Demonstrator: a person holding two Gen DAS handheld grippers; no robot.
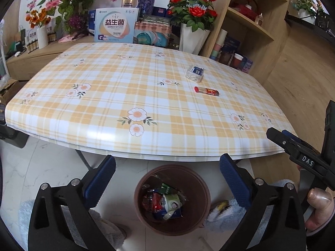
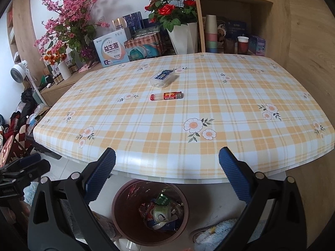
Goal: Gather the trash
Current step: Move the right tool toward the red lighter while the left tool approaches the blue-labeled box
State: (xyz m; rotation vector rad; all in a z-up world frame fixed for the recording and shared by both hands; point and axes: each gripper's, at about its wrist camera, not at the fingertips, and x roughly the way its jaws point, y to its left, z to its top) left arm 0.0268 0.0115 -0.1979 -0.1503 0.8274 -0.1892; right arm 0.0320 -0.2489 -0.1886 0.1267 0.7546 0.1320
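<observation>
L wrist view: my left gripper [image 1: 167, 164] hangs over the brown round bin [image 1: 172, 198], jaws spread wide w/ nothing between; crumpled wrappers and a green-white carton [image 1: 172, 204] lie inside, so I judge the drop step done; glossy plaid table [image 1: 104, 96] carries a clear plastic box [image 1: 195, 73] and a red tube-like item [image 1: 206, 91], near each other.

R wrist view: right gripper [image 2: 167, 161] also released, empty, at the table edge; next move probably needs a reach to the red item, approx centre-table; it's slim, smooth, may roll.
</observation>
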